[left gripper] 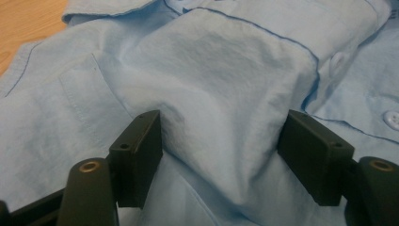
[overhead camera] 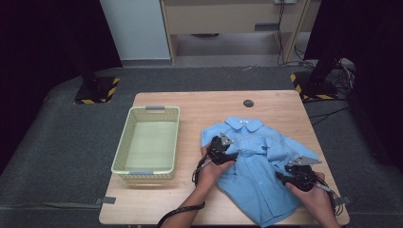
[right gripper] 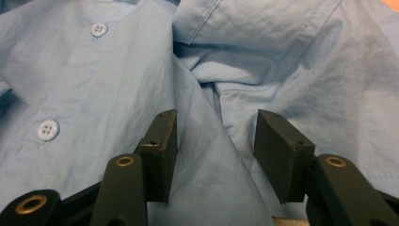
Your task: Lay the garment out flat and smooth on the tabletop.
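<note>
Light-blue short-sleeved shirt [overhead camera: 256, 164], lying face up on the right half of the wooden table [overhead camera: 199, 107], with its collar [overhead camera: 244, 124] pointing away from the person and its hem near the table's front edge. It is buttoned down the front; two pale buttons [right gripper: 48, 129] show along the placket in the right gripper view. The cloth is rumpled, with folds bunched around the sleeves.

At the shirt's left side, near the sleeve and chest, sits the left gripper [overhead camera: 225, 153], held in the person's left hand [overhead camera: 211, 168]. In the left gripper view its two black jaws stand wide apart, and a raised ridge of blue fabric [left gripper: 221, 113] rises between them, touching both inner faces, though they are not yet pressed together on it.

Over the shirt's right side, below the right sleeve, the right hand [overhead camera: 313, 194] holds the right gripper [overhead camera: 294, 173]. Its jaws are likewise spread, with a sharp fold of cloth [right gripper: 214, 141] running up through the gap; I cannot tell whether the pads touch it.

A pale green plastic basket [overhead camera: 122, 142] stands on the left half of the table, just beside the shirt but apart from it. A small dark round disc [overhead camera: 248, 103] lies on the wood beyond the collar.
</note>
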The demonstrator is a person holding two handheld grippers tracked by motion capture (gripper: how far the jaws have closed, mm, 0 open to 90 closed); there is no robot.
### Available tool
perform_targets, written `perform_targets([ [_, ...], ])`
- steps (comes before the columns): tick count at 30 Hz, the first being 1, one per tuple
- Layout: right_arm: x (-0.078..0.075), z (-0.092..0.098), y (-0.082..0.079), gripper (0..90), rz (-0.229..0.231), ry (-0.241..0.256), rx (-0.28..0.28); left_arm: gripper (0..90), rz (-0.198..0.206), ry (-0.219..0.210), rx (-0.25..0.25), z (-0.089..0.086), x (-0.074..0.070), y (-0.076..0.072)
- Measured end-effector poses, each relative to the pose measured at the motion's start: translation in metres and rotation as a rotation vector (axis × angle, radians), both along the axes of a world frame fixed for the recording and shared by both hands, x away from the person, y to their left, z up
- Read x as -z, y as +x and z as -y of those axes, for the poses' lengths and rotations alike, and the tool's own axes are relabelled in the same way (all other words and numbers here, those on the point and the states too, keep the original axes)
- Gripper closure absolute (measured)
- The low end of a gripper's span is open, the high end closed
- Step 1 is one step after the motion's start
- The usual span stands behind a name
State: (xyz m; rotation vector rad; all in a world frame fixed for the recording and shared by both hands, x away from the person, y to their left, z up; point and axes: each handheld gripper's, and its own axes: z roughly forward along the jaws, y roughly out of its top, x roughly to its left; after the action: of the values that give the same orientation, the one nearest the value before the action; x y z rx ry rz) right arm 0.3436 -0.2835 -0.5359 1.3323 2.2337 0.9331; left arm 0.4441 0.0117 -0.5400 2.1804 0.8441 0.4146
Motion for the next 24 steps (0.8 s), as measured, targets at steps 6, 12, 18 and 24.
perform_targets([
  [6, -0.004, -0.001, 0.002, 27.3, -0.014, -0.003, 0.034, 29.2, 0.057, 0.039, -0.001, -0.005, -0.011, -0.008],
  [12, -0.011, -0.02, 0.01, 18.3, 0.06, -0.004, -0.03, 28.8, 0.073, 0.018, -0.042, -0.022, -0.032, -0.024],
  [18, -0.005, -0.05, 0.027, 16.0, 0.066, -0.039, -0.131, 31.0, 0.077, 0.016, -0.062, -0.04, -0.035, -0.033],
  [24, 0.004, -0.053, 0.04, 17.1, 0.029, -0.015, -0.108, 31.6, 0.043, 0.021, -0.043, -0.041, -0.022, -0.032],
])
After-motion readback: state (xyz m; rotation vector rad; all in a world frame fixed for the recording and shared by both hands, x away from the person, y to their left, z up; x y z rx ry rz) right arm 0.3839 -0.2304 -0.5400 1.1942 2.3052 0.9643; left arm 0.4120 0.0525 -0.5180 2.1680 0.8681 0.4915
